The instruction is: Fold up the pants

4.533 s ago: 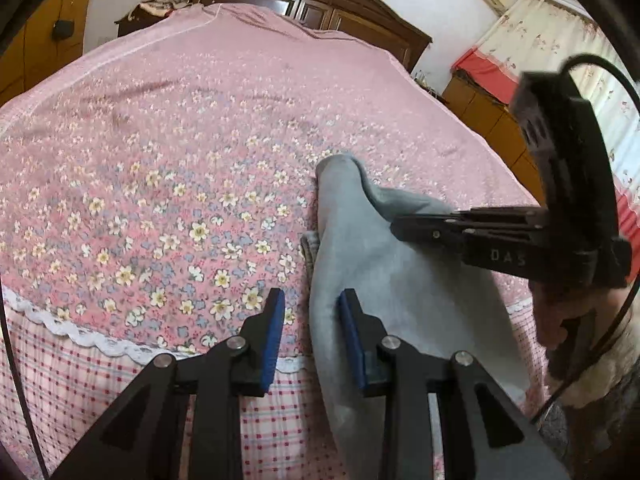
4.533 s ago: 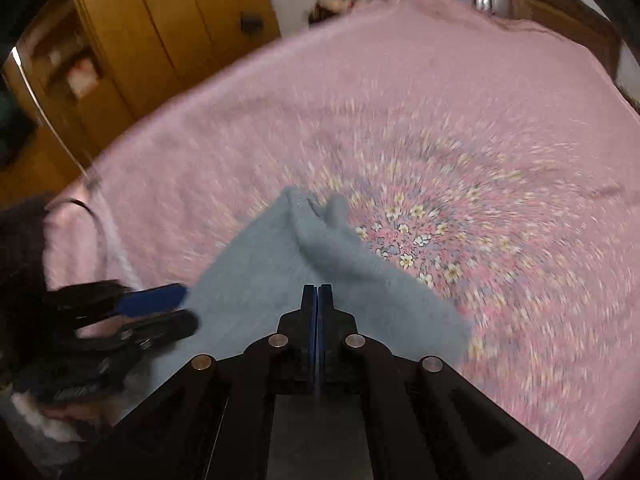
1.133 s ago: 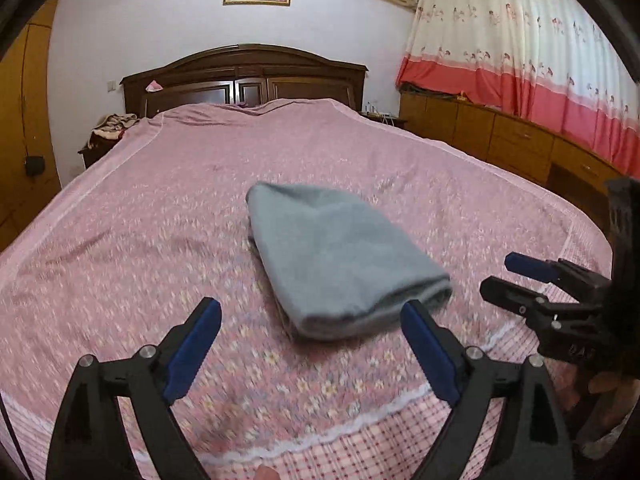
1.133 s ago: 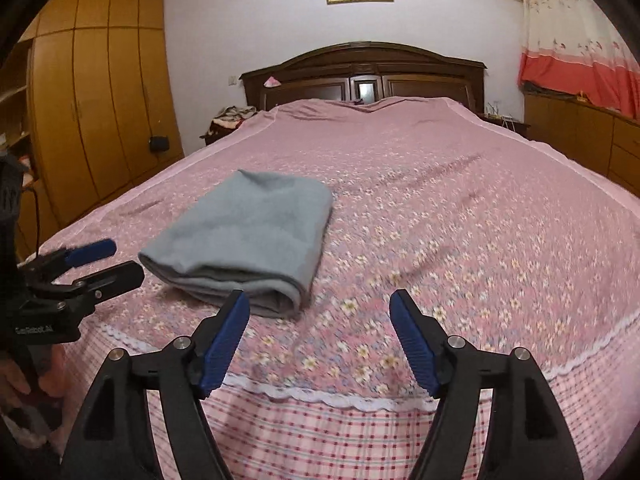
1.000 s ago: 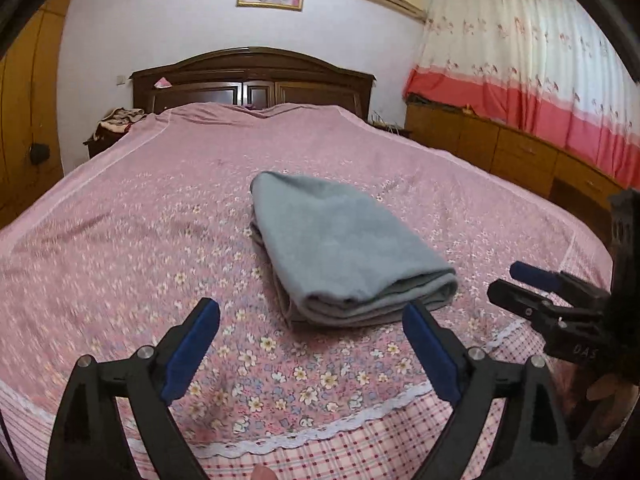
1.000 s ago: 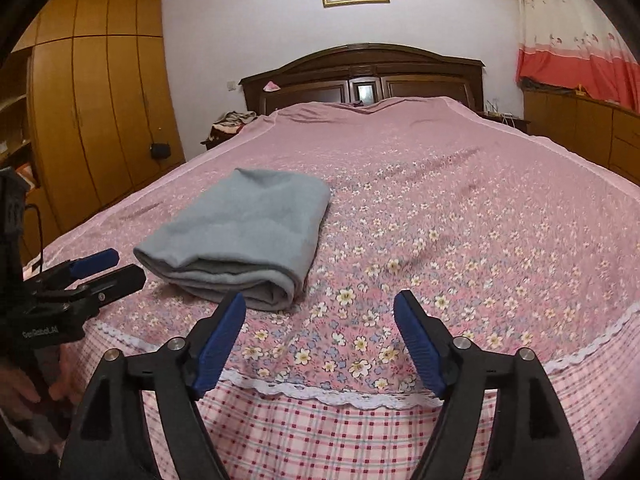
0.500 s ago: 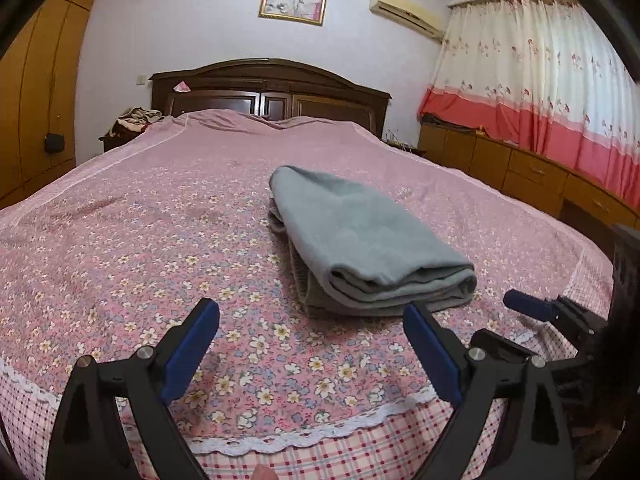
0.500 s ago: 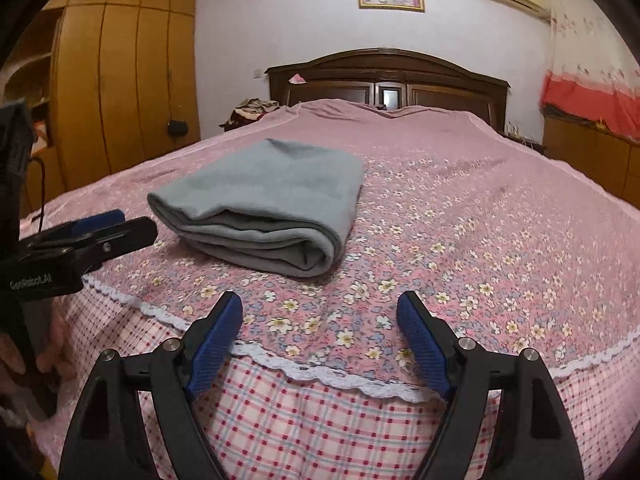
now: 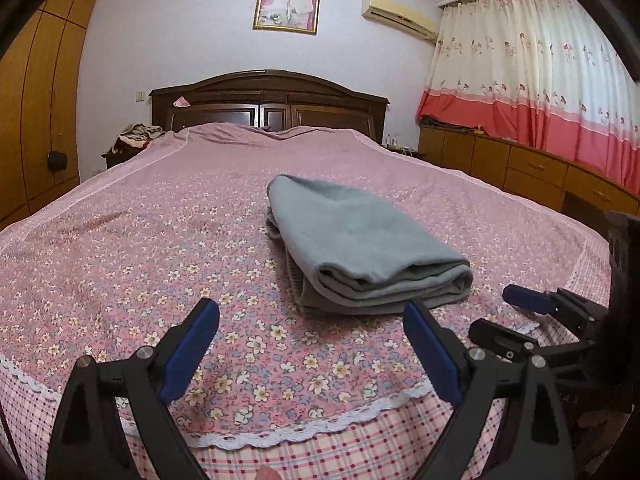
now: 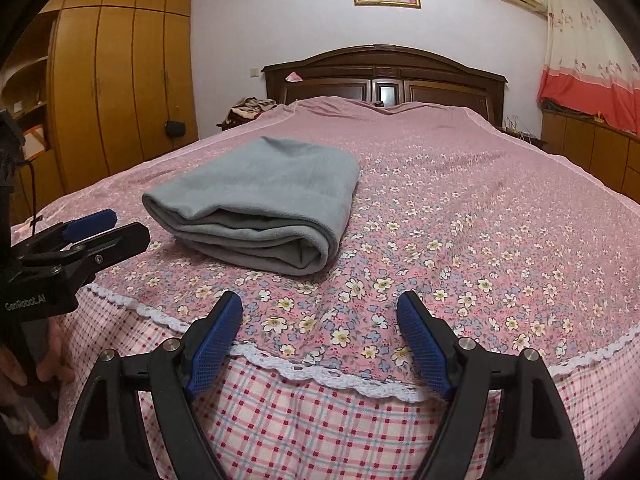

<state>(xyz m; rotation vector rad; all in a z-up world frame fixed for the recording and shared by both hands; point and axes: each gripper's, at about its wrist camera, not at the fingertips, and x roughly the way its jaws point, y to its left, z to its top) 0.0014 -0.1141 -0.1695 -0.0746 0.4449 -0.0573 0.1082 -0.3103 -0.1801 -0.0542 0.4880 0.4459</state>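
The grey pants (image 9: 360,240) lie folded in a thick flat bundle on the pink floral bedspread (image 9: 160,240), near the foot of the bed. They also show in the right wrist view (image 10: 260,204). My left gripper (image 9: 312,344) is open and empty, low at the bed's foot edge, a little short of the bundle. My right gripper (image 10: 320,332) is open and empty, also at the foot edge, to the right of the bundle. Each gripper shows in the other's view, the right one (image 9: 532,312) and the left one (image 10: 92,232).
A dark wooden headboard (image 9: 268,100) stands at the far end of the bed. Wooden wardrobes (image 10: 112,80) line the left wall. A low wooden cabinet (image 9: 520,168) under red and white curtains runs along the right. A heap of clothes (image 9: 136,136) sits on the nightstand.
Earlier the right gripper was shut on the pants and laying them over. Both grippers have since let go, opened wide and drawn back and down to the foot edge. The pants lie still.
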